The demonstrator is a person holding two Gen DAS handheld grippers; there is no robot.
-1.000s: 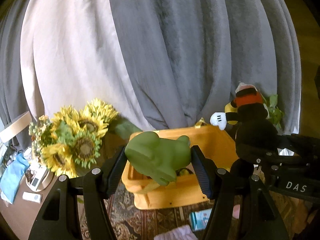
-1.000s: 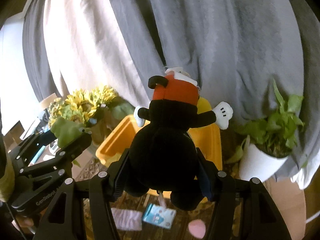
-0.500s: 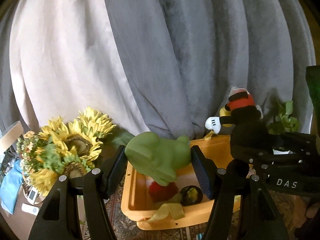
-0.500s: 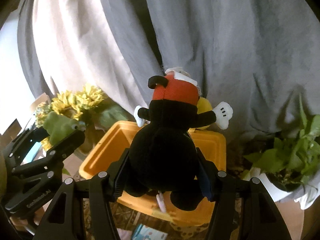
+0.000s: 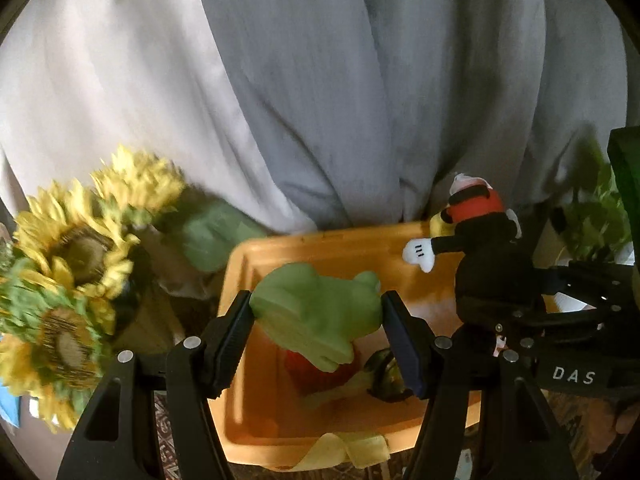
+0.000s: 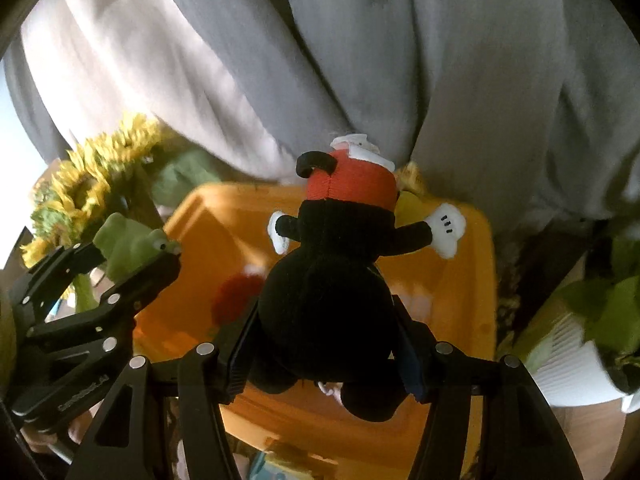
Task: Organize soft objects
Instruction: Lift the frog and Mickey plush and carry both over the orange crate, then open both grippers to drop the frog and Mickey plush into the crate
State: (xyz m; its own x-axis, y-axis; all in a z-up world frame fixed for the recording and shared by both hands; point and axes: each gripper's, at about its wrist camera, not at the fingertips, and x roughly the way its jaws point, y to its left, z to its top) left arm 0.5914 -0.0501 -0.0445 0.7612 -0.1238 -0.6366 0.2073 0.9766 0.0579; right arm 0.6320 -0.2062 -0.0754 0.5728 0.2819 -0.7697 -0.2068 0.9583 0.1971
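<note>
Through the left wrist camera, my left claw [image 5: 316, 320] is clamped on the soft green frog-shaped toy [image 5: 316, 316], both black pads pressed into its flanks. The frog hangs in the air over the left half of the orange plastic bin [image 5: 320, 248]. Half a second ago the bin filled only the lower part of this view; now its far rim sits higher and the interior spreads under the frog, so I have carried it forward over the opening. Inside I can see a red soft item [image 5: 320, 368] and a dark round one [image 5: 386, 372], partly hidden by the frog. A yellow ribbon [image 5: 344, 450] drapes over the near rim. The bunch of yellow artificial sunflowers [image 5: 68, 260] stands left of the bin, blurred.

Through the right wrist camera, my right claw [image 6: 326, 344] grips the black plush mouse doll with red shorts and white gloves [image 6: 332, 280] around its body. The doll now hangs over the bin's middle [image 6: 468, 280], where before the bin lay further ahead. The white pot with a green plant [image 6: 568, 360] stands to the right.

I judge both toys to be placed for release; opening each claw should drop them in with the others.
</note>
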